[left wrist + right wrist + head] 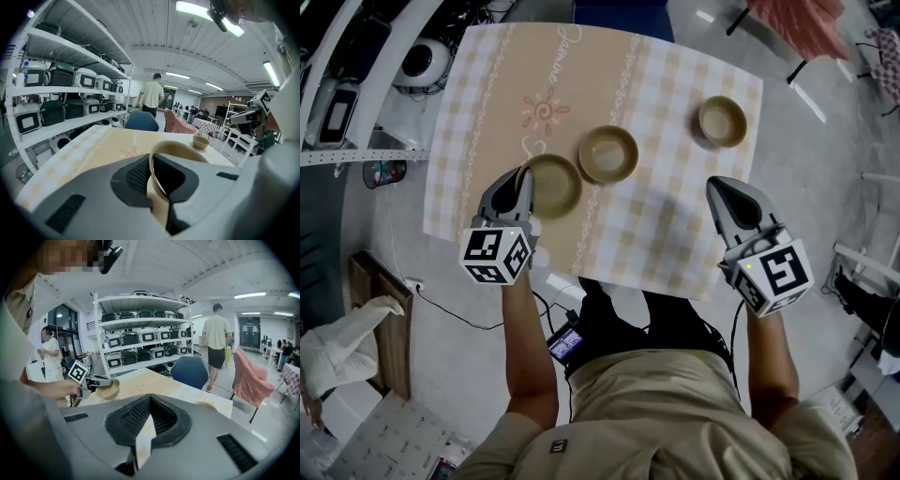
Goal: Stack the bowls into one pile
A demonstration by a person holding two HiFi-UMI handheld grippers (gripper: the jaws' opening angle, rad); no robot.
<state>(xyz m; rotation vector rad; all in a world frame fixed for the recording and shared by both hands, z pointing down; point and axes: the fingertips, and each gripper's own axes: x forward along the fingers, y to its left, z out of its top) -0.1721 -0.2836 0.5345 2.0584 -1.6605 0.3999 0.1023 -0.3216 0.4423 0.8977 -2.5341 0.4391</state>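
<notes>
Left gripper [523,180] pinching rim of nearest bowl [553,185]: one jaw inside, one outside wall. Rim grip likely chosen so bowl can lift and drop straight into next one. Can't tell if it's clear of checked cloth [675,239] yet. Second bowl [608,153] just beyond left jaws, slightly right: probable target. Third bowl [723,120] well ahead of right gripper [725,191]. Its jaws are pressed near-together, nothing between, held back, probably to stay clear.

the left gripper [523,178] and right gripper [722,187] are built as grey tapered shells lined with black ribbed pads [137,177]. each is topped by a white cube [496,255] printed with black square markers. a khaki short-sleeved shirt [675,412] is worn.
</notes>
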